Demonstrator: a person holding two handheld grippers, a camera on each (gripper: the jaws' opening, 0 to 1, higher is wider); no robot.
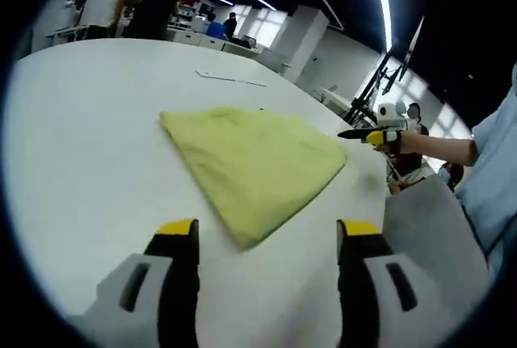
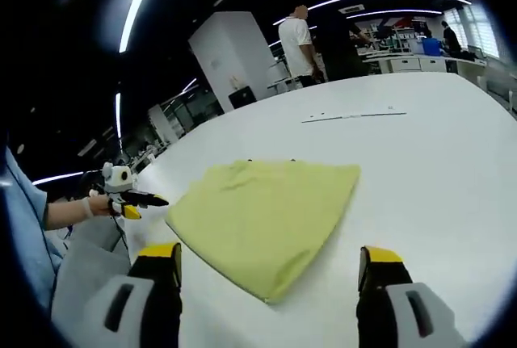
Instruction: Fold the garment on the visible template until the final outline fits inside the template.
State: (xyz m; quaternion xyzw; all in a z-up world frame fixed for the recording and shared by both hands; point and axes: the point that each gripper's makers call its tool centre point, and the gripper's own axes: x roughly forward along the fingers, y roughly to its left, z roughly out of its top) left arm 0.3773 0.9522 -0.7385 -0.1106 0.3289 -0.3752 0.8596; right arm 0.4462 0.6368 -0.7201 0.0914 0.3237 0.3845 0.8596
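Note:
A yellow garment (image 1: 254, 162) lies folded flat on the white table (image 1: 81, 162), roughly four-sided with one corner toward me. In the left gripper view my left gripper (image 1: 268, 231) stands open just short of that near corner, with nothing between its jaws. The right gripper (image 1: 367, 134) comes in from the right beside the garment's right corner, held by a gloved hand. In the right gripper view the garment (image 2: 266, 211) lies ahead, and my right gripper (image 2: 268, 255) is open at its near corner, holding nothing. The left gripper (image 2: 137, 200) hangs at the garment's left side.
A thin line mark (image 1: 230, 78) lies on the table beyond the garment, also visible as a line mark (image 2: 355, 115). A grey cloth (image 1: 420, 227) and a light blue sleeve (image 1: 497, 170) are at the table's near edge. People (image 2: 303, 45) stand by desks behind.

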